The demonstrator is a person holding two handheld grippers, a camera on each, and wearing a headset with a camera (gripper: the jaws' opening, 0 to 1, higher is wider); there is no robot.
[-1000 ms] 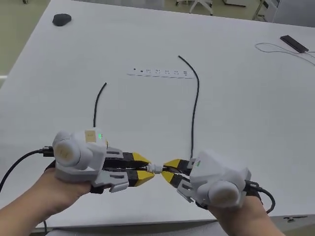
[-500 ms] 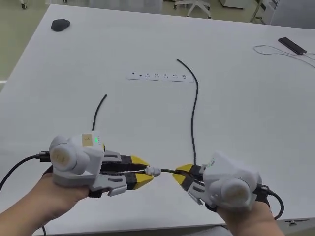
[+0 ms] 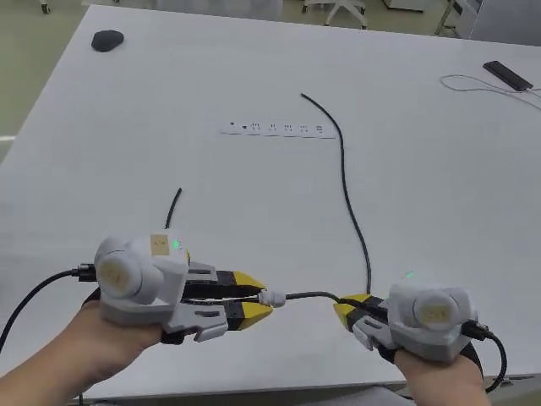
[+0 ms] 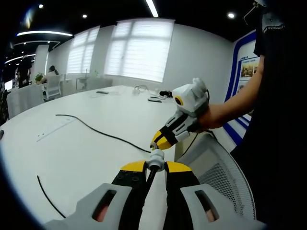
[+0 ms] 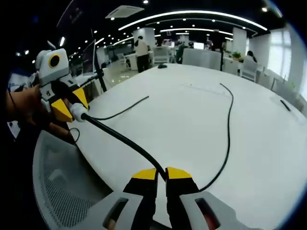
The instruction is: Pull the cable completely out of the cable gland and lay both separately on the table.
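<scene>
White table [image 3: 169, 85], blinded windows [image 4: 139, 50], ceiling strip lights [image 5: 192, 13]

The cable [image 3: 344, 182] is black, the cable gland [image 3: 271, 298] white, the table [image 3: 448, 211] white, the fingers [image 3: 246, 279] yellow-tipped.

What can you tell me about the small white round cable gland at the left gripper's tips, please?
The white cable gland is a small, round, plastic-looking piece. The left gripper has its yellow-tipped jaws shut on it and holds it above the near edge of the white table. A black cable runs out of its front to the right gripper, which pinches the cable. Finer detail is too small to tell.
</scene>
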